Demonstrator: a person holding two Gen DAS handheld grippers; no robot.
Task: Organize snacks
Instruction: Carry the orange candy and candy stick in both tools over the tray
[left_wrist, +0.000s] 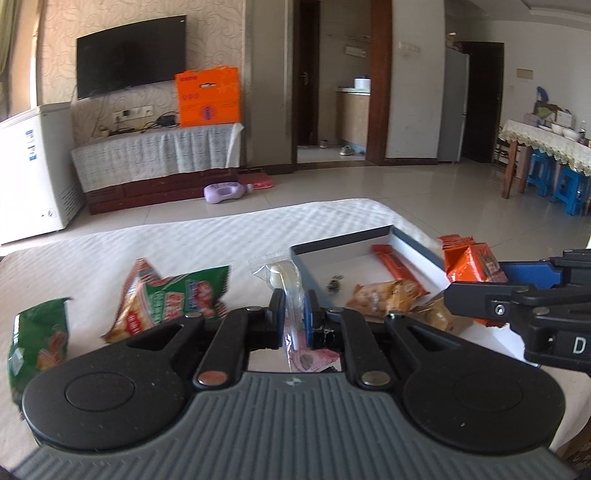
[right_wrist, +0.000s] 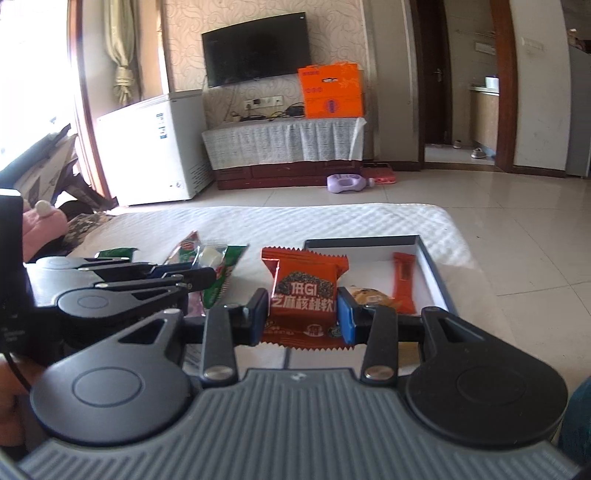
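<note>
Covering the table (left_wrist: 221, 236), white quilted cloth; tiled floor (left_wrist: 424, 184) beyond.

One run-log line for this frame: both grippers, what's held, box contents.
left gripper: shut on clear packet | right gripper: shut on orange packet | box: orange bar, wrapped pastry | green bags outside

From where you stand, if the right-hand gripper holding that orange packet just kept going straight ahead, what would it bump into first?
Probably the shallow white box. The right gripper, shut on the orange packet, points slightly downward over the bed toward the box's near left part, close to the biscuit packet inside. Depth is hard to judge, so it might meet the bedspread just short.
</note>
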